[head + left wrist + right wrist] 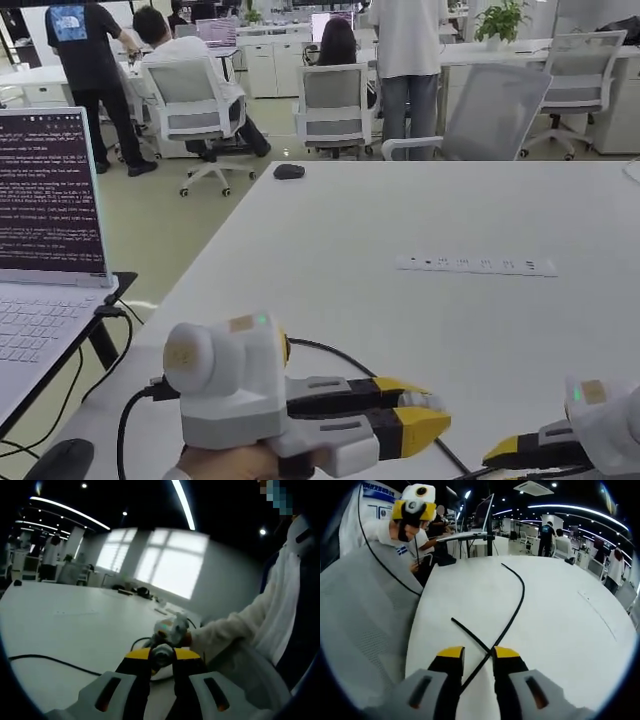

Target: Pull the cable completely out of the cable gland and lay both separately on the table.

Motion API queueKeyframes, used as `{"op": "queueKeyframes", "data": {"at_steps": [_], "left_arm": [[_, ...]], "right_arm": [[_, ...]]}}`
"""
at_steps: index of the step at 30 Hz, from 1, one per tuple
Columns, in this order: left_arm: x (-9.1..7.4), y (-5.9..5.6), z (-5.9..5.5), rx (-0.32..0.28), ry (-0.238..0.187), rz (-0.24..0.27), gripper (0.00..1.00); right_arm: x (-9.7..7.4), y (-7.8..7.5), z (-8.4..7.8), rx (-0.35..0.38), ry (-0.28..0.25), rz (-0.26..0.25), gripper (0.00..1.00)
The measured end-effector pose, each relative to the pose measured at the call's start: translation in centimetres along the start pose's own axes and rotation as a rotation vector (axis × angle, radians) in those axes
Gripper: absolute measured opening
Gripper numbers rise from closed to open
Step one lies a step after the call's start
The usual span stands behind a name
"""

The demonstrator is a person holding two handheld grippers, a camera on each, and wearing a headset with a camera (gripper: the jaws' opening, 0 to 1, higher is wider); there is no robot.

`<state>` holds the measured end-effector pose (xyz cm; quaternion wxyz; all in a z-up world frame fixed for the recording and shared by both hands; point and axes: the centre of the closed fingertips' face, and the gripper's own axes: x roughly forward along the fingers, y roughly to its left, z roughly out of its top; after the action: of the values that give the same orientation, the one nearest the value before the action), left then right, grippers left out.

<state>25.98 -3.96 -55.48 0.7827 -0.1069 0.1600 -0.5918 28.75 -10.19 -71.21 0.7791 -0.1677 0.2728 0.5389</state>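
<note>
Left gripper point(420, 403) clenches the small round gland point(161, 654) above the near edge of the table point(560, 630). Right gripper's point(479, 656) jaws stand apart astride the thin black cable point(517, 605), slack on the table. The cable looks light and limp: best pinched close to the hard, likely slippery gland.

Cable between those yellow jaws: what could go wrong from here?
1. The right hand-held gripper has its jaws apart around the cable, so a pull might just slide along it.
2. The left hand-held gripper pinches the gland only at its tips; a hard tug could pop it loose.
3. The table edge is close, so a dropped gland may roll off.
</note>
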Motion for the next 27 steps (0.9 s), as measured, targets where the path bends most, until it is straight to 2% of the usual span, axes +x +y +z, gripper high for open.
{"op": "queueKeyframes", "data": {"at_steps": [4, 7, 11, 12, 14, 21, 27], "left_arm": [[0.3, 0.2, -0.5, 0.020, 0.025, -0.008, 0.17], [0.4, 0.9, -1.3, 0.039, 0.068, -0.013, 0.17], [0.4, 2.5, -2.4, 0.059, 0.113, 0.000, 0.17], [0.4, 3.0, -2.7, 0.057, 0.119, 0.008, 0.17], [0.5, 4.0, -3.3, 0.052, 0.136, 0.024, 0.17], [1.9, 7.1, -6.5, 0.024, 0.193, 0.046, 0.17], [3.3, 9.4, -9.7, 0.058, 0.274, 0.064, 0.17]], "right_arm": [[-1.5, 0.0, 1.0, 0.016, -0.040, -0.020, 0.27], [-2.9, 0.1, 1.6, 0.031, -0.065, -0.041, 0.30], [-4.5, 0.0, 2.0, 0.053, -0.087, -0.086, 0.33], [-5.1, -0.3, 2.1, 0.057, -0.102, -0.117, 0.36], [-5.8, 0.0, 2.5, 0.067, -0.122, -0.140, 0.42], [-8.7, 0.2, 1.3, 0.111, -0.114, -0.227, 0.46], [-11.4, 0.8, 0.3, 0.167, -0.137, -0.314, 0.46]]}}
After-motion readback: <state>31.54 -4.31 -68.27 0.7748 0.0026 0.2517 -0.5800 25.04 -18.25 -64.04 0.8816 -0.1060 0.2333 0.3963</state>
